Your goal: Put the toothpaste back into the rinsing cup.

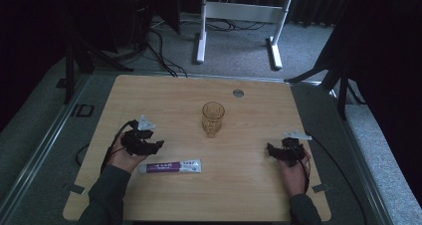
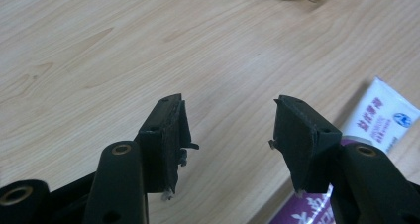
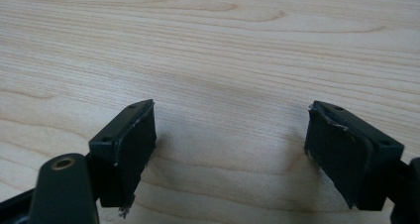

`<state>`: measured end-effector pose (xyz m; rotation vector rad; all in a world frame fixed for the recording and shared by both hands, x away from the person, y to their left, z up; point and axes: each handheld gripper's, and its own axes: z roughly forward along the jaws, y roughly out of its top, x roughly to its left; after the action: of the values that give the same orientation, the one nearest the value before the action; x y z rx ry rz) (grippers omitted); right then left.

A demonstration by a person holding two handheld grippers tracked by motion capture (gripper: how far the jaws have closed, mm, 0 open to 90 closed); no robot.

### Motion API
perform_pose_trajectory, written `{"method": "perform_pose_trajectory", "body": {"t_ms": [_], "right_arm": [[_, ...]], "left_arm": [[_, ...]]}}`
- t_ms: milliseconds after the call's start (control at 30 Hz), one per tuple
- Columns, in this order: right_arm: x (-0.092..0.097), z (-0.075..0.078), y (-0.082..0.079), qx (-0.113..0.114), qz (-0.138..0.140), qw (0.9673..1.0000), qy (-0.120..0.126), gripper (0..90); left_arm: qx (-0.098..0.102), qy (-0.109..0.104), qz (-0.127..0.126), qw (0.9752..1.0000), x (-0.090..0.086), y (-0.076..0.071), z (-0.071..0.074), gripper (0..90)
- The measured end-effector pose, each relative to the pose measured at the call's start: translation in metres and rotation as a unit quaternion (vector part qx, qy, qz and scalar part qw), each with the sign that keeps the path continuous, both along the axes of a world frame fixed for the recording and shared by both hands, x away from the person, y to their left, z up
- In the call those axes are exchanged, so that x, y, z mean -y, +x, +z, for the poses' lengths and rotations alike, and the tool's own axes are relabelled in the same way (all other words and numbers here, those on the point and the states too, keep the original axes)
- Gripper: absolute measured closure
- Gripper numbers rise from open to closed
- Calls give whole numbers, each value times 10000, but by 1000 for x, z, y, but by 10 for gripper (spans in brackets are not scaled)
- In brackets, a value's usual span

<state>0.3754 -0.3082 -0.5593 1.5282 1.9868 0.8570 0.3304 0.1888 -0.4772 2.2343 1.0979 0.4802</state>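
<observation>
Toothpaste in a slim tube (image 1: pixel 170 167), white at one end and purple at the other with small printed characters along its side, lies flat on the pale wood-grain worktop (image 1: pixel 249 185), near the person's edge and just in front of the left hand (image 1: pixel 124 158). That hand carries the left hand-held gripper (image 1: pixel 152 144), a black, angular tool topped by a grey three-cornered plate; its jaws stand wide apart with nothing between them, poised just above and beside the purple end of the tube without touching it. In the left gripper view the tube's crimped white end (image 2: pixel 384 116) slants in beside one jaw, glossy against the matt laminate, while the jaw pads (image 2: pixel 171 140) look rough and slightly frayed at their lower corners. A clear amber-tinted glass mug (image 1: pixel 213 118), faceted and with a small handle, stands upright near the middle of the worktop, well apart from the tube. At the far side the right hand (image 1: pixel 293 175) holds the right hand-held gripper (image 1: pixel 276 152) low over bare wood, its jaws likewise wide and empty, their flat pads (image 3: pixel 132 147) dull black with worn, chipped edges. A small round metal grommet (image 1: pixel 238 92) sits in the worktop near its far edge.
</observation>
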Motion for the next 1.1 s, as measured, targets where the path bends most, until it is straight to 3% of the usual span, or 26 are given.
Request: {"method": "perform_pose_trajectory", "body": {"t_ms": [333,1100], "right_arm": [[0,0,0,0,0,10000,-1,195],[0,0,0,0,0,10000,0,195]], "left_arm": [[-71,50,-249,9997,5,-5,2,488],[-331,231,-619,9973,19,-7,-11,456]]}}
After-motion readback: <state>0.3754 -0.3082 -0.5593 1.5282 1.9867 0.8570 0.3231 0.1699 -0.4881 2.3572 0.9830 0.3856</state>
